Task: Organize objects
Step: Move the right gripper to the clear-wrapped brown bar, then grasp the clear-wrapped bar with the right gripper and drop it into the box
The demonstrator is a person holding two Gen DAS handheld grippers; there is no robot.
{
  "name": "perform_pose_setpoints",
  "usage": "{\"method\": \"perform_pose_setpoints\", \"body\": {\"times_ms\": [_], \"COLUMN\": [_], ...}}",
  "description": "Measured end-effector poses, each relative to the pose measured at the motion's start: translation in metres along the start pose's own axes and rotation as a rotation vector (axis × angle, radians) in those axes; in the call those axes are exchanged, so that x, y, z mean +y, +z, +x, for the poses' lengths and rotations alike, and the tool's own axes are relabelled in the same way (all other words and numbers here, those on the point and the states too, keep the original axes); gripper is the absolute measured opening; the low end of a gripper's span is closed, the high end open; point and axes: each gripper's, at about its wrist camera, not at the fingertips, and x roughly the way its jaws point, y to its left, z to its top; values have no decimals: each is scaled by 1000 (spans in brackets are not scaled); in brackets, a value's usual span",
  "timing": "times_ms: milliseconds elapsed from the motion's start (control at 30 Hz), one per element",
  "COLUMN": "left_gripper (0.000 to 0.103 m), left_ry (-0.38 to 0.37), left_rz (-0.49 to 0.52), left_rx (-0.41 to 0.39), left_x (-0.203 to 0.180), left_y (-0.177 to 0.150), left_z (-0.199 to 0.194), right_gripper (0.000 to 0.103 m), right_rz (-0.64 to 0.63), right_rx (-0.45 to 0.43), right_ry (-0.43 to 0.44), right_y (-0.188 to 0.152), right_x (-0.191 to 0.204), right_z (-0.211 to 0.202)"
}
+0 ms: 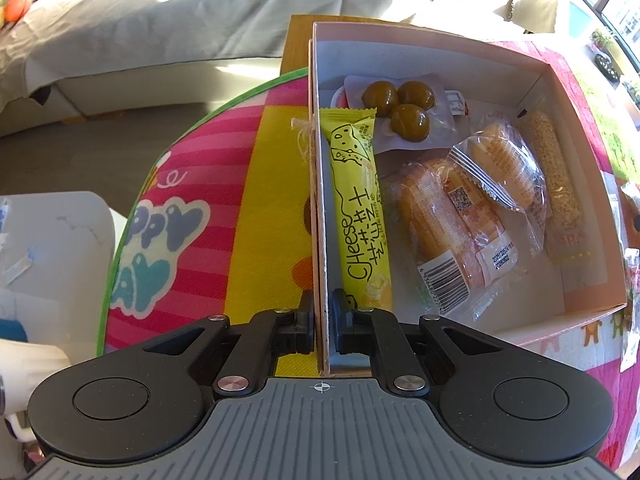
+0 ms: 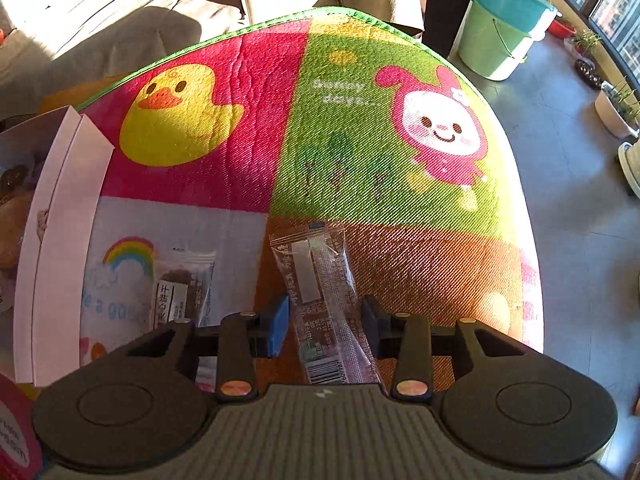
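Clear snack stick packet (image 2: 326, 304) lies on desk mat, right of box (image 1: 532, 68): light, crinkly, slippery film, best pinched mid-length. Right hand-held gripper (image 2: 325, 322) straddles it, pads not touching. Left hand-held gripper (image 1: 322, 320) clamped on box wall.

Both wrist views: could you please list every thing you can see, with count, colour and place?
box: 1, white, on the mat, holding snacks
cheese stick: 1, yellow, inside the box along its left wall
brown balls pack: 1, clear, far end of the box
cakes: 2, orange, wrapped, middle of the box
sesame bar: 1, tan, right side of the box
long packet: 1, clear with dark print, on the mat
small packet: 1, clear with dark contents, on the mat beside the box
mat: 1, multicoloured, under everything
left tool: 1, black, shut on the box wall
right tool: 1, black, open, astride the long packet
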Motion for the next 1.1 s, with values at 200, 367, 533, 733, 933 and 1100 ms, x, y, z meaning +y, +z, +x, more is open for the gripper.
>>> {"method": "perform_pose_setpoints", "body": {"times_ms": [200,367,533,733,933,1100], "left_gripper": [11,11,11,11,13,14], "left_ry": [-19,-31,-40,-60,-93,-108], "left_rz": [24,61,84,75,63,57], "left_rx": [-1,2,-8,-5,-8,-9], "left_x": [2,3,3,4,8,10], "left_y": [1,-1,-2,-1,-2,-2], "left_z": [-8,-9,-14,-14,-13,-13], "right_gripper": [35,35,35,35,35,35], "right_rz": [112,160,136,90,75,63], "right_rx": [37,52,38,-36,-66,-32], "right_ry": [46,71,84,91,88,111], "right_y": [-47,-83,-100,-96,-83,-77], "right_x": [17,51,94,136,159,181], "right_z": [-41,-94,-145,-204,-236,-231]}}
